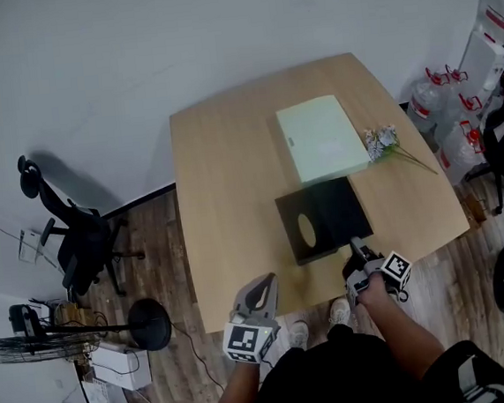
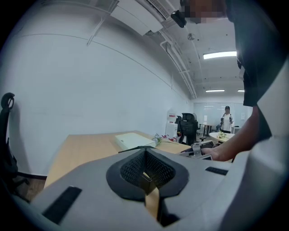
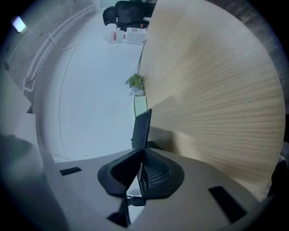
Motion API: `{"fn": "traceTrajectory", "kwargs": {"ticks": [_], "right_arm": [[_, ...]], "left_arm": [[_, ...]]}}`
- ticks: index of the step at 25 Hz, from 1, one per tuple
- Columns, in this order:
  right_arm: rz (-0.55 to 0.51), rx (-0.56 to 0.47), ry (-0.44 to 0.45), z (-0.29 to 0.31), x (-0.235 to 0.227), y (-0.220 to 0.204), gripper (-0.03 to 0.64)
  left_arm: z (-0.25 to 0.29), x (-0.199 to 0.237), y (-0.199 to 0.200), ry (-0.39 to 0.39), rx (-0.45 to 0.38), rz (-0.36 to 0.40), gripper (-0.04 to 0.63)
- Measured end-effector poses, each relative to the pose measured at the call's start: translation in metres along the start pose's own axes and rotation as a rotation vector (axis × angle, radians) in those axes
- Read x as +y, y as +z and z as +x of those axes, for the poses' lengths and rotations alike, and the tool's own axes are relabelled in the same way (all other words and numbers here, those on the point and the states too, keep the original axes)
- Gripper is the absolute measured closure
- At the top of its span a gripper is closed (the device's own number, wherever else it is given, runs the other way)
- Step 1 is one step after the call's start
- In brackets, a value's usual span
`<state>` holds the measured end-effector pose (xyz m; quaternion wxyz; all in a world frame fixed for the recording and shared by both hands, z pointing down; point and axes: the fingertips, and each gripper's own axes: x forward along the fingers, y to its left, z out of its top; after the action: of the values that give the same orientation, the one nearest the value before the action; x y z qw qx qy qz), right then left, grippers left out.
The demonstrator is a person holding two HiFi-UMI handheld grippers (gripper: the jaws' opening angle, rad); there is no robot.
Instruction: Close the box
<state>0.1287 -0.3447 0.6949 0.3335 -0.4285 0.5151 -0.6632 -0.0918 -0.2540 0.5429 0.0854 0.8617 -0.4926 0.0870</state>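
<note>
Box open, black lid flat on surface; right claw clamped on lid's near edge, left claw closed on nothing; lid not yet folded over.

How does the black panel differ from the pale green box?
The black panel is dark and bears a pale oval; the pale green box is plain. The panel lies nearer the person, its near edge clamped in the right gripper; the box is untouched. Both are rectangular.
</note>
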Motion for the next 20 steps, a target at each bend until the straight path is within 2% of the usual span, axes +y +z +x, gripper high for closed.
{"fn": "traceTrajectory", "kwargs": {"ticks": [3,6,11,16,20], "right_arm": [[-0.115,-0.002,0.026,-0.003,0.013,0.002,0.581],[-0.276,0.007,0.029,-0.005,0.026,-0.003,0.580],[-0.618,0.022,0.027,-0.009,0.047,-0.012,0.584],[-1.008,0.068,0.013,-0.010,0.061,-0.030,0.584],[-1.265,0.077,-0.003,-0.011,0.068,-0.043,0.584]], "left_arm": [[0.000,0.003,-0.001,-0.011,0.002,0.011,0.580],[-0.001,0.006,-0.001,-0.022,-0.001,0.023,0.580],[0.000,0.009,0.002,-0.027,-0.009,-0.012,0.580],[-0.002,0.009,0.002,-0.040,-0.010,0.001,0.580],[-0.002,0.013,-0.006,-0.025,0.015,0.014,0.580]]}}
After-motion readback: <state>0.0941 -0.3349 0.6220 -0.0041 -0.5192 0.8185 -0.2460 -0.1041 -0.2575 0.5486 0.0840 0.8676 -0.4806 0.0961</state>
